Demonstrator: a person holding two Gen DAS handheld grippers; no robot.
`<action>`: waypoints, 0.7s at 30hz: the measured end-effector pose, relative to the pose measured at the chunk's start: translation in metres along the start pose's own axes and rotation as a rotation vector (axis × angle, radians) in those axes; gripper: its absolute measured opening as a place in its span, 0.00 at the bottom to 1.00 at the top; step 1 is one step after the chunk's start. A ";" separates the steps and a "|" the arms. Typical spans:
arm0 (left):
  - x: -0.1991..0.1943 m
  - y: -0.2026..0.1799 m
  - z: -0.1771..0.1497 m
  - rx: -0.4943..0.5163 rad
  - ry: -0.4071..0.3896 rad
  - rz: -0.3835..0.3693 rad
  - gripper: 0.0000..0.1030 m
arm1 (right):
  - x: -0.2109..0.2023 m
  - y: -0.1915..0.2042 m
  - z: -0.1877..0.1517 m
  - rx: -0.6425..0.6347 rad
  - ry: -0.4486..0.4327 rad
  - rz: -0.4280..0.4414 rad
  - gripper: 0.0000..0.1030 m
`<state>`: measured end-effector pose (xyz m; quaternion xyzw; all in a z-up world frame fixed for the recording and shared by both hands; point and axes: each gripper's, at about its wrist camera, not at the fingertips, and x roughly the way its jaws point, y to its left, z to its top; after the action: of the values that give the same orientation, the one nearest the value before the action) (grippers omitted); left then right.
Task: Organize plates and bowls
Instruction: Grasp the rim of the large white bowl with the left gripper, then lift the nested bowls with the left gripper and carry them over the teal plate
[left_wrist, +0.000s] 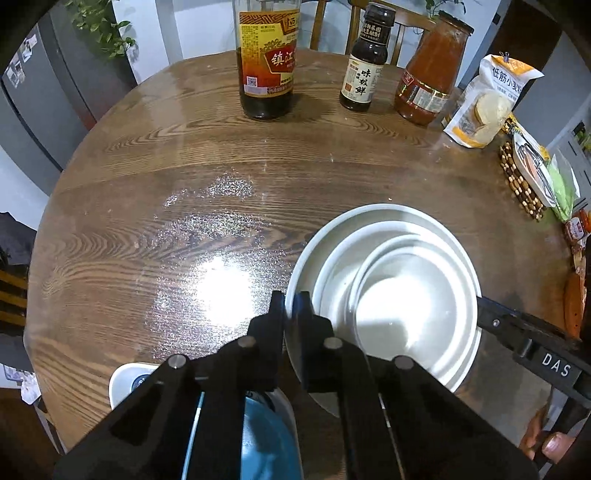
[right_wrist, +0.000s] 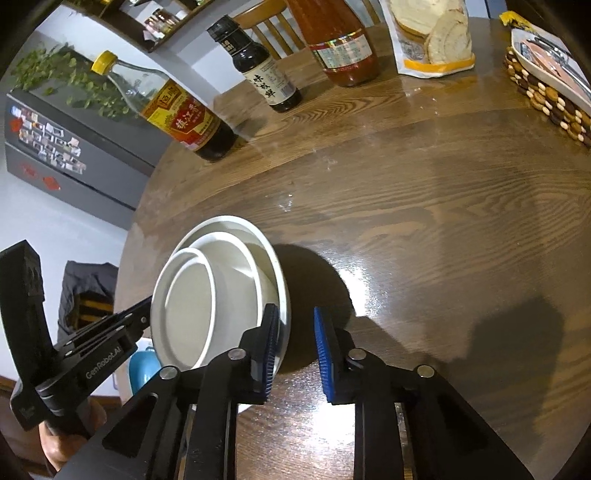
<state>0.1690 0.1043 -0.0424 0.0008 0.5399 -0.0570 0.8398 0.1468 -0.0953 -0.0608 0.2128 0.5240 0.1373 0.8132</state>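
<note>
- The nested white bowls (left_wrist: 384, 291) are set near the table (left_wrist: 184, 206) edge.
- The outer bowl's rim is pinched by the left gripper (left_wrist: 290, 306).
- The right gripper (right_wrist: 295, 332) is seen with a gap between its pads; whether the opposite rim is pinched cannot be told.
- Bare wood is left ahead, up to the bottles (left_wrist: 266, 62).

Home dining area: wooden table (left_wrist: 184, 155), condiment bottles (left_wrist: 266, 62), fridge (right_wrist: 74, 147).
</note>
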 end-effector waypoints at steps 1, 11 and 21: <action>0.000 0.000 0.000 0.001 -0.002 0.004 0.03 | 0.000 0.002 0.000 -0.008 -0.001 -0.001 0.17; -0.002 -0.003 -0.004 -0.006 -0.035 0.033 0.03 | 0.000 0.019 -0.001 -0.110 -0.034 -0.085 0.11; -0.005 -0.001 -0.007 -0.032 -0.047 0.029 0.03 | -0.001 0.019 -0.002 -0.091 -0.036 -0.086 0.11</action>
<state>0.1604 0.1038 -0.0409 -0.0062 0.5206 -0.0360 0.8530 0.1447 -0.0787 -0.0519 0.1555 0.5112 0.1220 0.8364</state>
